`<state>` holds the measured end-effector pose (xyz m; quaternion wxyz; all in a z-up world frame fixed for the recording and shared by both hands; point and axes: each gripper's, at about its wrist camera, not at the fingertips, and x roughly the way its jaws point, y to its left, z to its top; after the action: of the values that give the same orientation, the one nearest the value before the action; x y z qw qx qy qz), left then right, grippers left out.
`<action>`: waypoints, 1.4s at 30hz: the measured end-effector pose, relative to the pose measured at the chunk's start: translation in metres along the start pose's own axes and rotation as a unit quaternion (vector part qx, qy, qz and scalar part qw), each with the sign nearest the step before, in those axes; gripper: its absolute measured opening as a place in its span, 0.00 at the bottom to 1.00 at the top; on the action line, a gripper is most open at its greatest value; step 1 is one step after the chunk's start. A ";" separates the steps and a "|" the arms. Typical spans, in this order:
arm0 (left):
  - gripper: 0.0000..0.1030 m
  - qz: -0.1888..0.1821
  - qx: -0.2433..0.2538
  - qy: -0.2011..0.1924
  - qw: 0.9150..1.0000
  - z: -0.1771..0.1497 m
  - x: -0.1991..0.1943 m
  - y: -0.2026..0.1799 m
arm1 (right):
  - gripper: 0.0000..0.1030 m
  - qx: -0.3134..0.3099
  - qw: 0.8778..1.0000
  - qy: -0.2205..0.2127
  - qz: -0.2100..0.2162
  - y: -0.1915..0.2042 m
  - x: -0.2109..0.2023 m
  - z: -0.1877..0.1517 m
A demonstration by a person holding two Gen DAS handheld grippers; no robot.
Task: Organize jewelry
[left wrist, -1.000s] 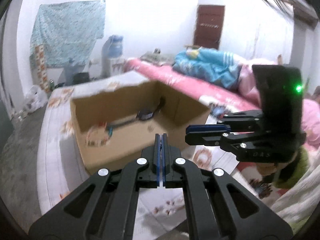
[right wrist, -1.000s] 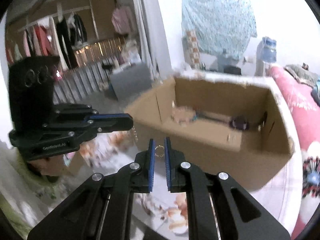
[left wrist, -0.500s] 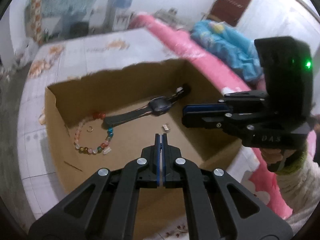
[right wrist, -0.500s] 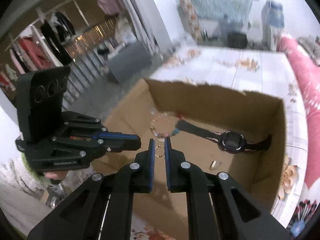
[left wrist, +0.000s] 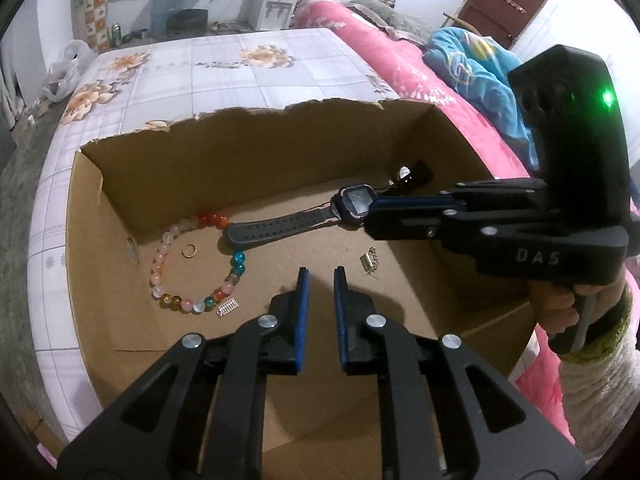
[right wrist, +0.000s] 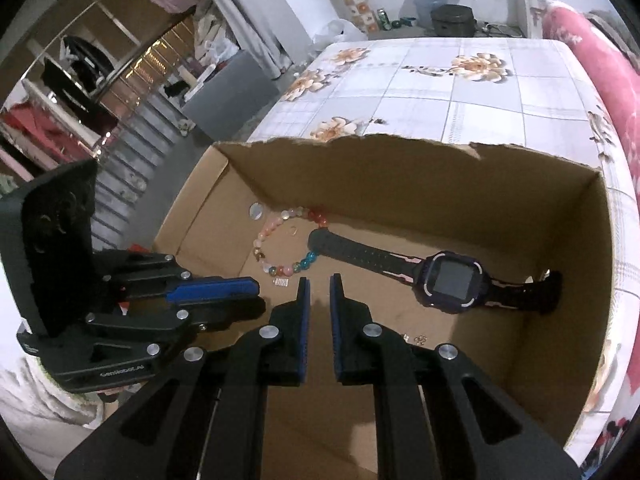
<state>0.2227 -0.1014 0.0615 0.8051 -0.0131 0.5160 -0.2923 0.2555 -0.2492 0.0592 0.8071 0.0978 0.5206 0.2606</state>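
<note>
**Mia:** Where is the jewelry?

**Ben:** Down in the cardboard box (left wrist: 92, 208). The bead bracelet (left wrist: 192, 264) lies flat near the left wall. A tiny gold ring (left wrist: 189, 251) sits inside its loop. The watch (left wrist: 304, 216) lies next to it, and its strap end touches the beads. A little gold clasp (left wrist: 370, 261) is by itself.

**Mia:** Are the claws holding anything?

**Ben:** No. The left claw (left wrist: 319, 280) and the right claw (right wrist: 319, 286) each show a narrow gap with nothing in it.

**Mia:** What could go wrong?

**Ben:** I think the ring and clasp are so small and flat that a claw could slip off them. It could also push the beads and roll the ring away. The two claws hang close together over the box, so they might bump.
</note>
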 end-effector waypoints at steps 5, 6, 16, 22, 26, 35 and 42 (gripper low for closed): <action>0.11 0.001 -0.002 -0.005 1.000 0.002 -0.001 0.001 | 0.10 0.004 1.000 -0.013 -0.004 -0.002 -0.008 -0.002; 0.11 0.002 -0.001 -0.006 1.000 0.002 -0.001 0.001 | 0.10 0.002 1.000 -0.017 -0.007 -0.001 -0.010 -0.002; 0.18 0.002 0.023 -0.091 0.996 -0.015 -0.043 -0.009 | 0.33 -0.038 0.996 -0.081 -0.001 0.020 -0.055 -0.017; 0.53 -0.016 0.084 -0.196 0.977 -0.073 -0.107 -0.027 | 0.38 -0.069 0.978 -0.181 0.076 0.044 -0.130 -0.089; 0.67 -0.045 0.109 -0.220 0.968 -0.122 -0.134 -0.034 | 0.43 -0.076 0.969 -0.206 0.115 0.051 -0.146 -0.148; 0.76 -0.035 0.111 -0.129 0.985 -0.183 -0.079 -0.047 | 0.44 0.051 0.980 -0.168 0.098 0.031 -0.073 -0.223; 0.76 0.088 0.152 -0.115 0.978 -0.173 -0.026 -0.053 | 0.28 0.103 0.981 -0.149 0.071 0.018 -0.036 -0.199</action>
<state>0.0464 -0.0841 0.0188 0.8742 0.1210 0.3687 -0.2918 0.0605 -0.2753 0.0076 0.8405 0.2552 0.4104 0.2450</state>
